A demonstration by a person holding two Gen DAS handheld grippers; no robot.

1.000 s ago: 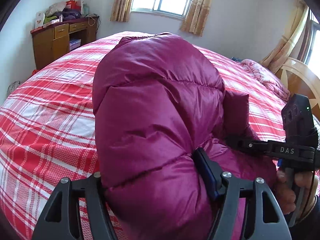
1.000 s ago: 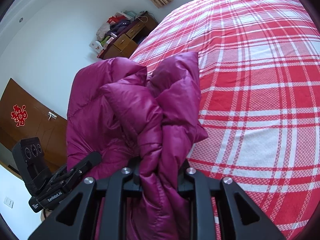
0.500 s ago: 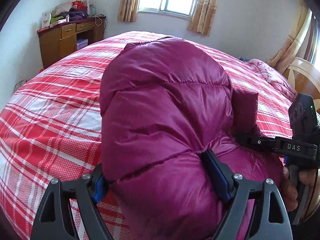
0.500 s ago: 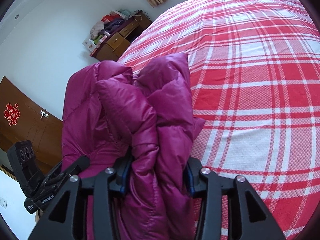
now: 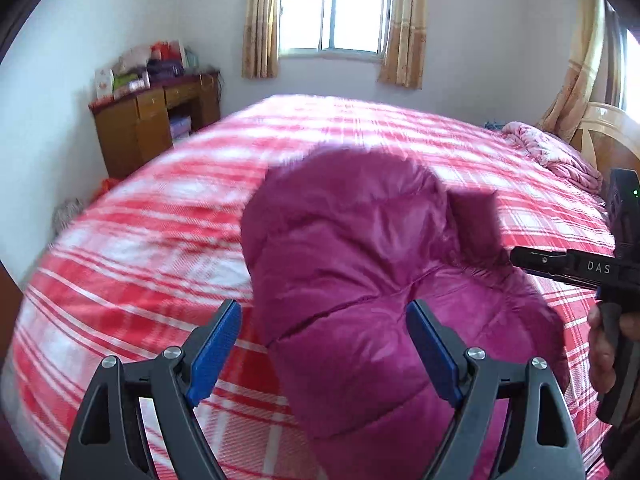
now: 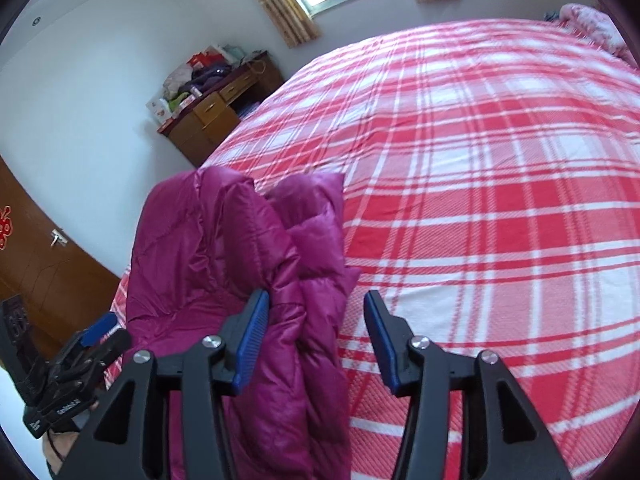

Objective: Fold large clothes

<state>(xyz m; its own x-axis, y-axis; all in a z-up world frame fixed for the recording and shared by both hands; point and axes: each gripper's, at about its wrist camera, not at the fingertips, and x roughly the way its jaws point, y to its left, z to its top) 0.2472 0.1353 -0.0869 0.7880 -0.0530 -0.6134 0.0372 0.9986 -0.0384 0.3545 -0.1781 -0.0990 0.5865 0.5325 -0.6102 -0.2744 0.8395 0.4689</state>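
From the left wrist, the left tongs [image 5: 322,348] stand spread, blue pads clear of the magenta puffer jacket [image 5: 360,280], which sits bundled on the plaid bed [image 5: 160,220], apparently set down after a fold. From the right wrist, the right tongs [image 6: 316,340], jaws just opening, release the jacket's edge so it settles.

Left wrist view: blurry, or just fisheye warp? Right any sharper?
Left wrist: motion blur smears the plaid bedspread and the jacket top edge; the window is blown out; walls bow from the fisheye. Right wrist: sharper, plaid lines crisp, jacket seams readable, same bowing at the edges.
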